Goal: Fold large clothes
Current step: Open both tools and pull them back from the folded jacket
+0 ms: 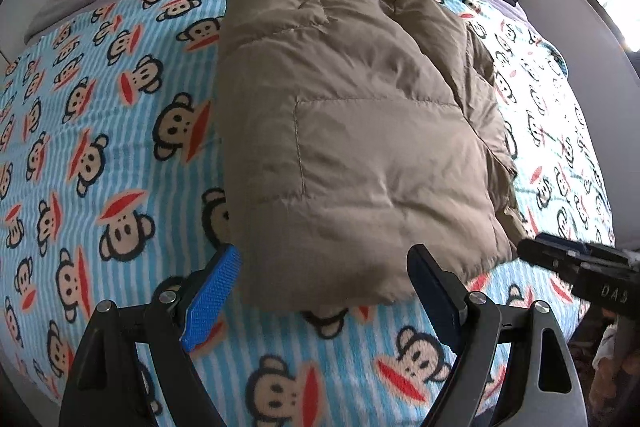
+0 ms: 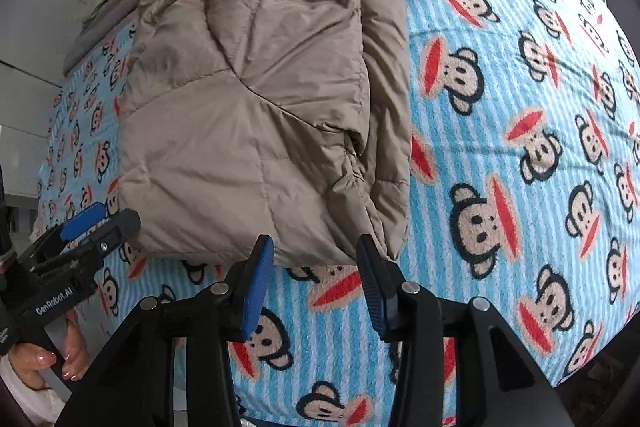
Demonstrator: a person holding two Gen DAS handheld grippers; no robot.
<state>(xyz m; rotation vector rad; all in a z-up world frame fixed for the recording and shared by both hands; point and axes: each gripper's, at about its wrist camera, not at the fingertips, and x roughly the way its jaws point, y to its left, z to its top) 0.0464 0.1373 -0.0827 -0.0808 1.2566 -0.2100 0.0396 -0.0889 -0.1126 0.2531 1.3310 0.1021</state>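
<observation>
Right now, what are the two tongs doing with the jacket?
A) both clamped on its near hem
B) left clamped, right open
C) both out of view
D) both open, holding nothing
D: the left tongs and right tongs both stand open at the near edge of the folded tan puffer jacket, no fabric pinched between their pads.

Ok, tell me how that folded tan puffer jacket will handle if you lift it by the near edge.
The puffer jacket looks puffy and quilted, so probably light for its bulk. It is soft, so it would likely sag and unfold. Its smooth shell may slip between the left gripper pads.
</observation>
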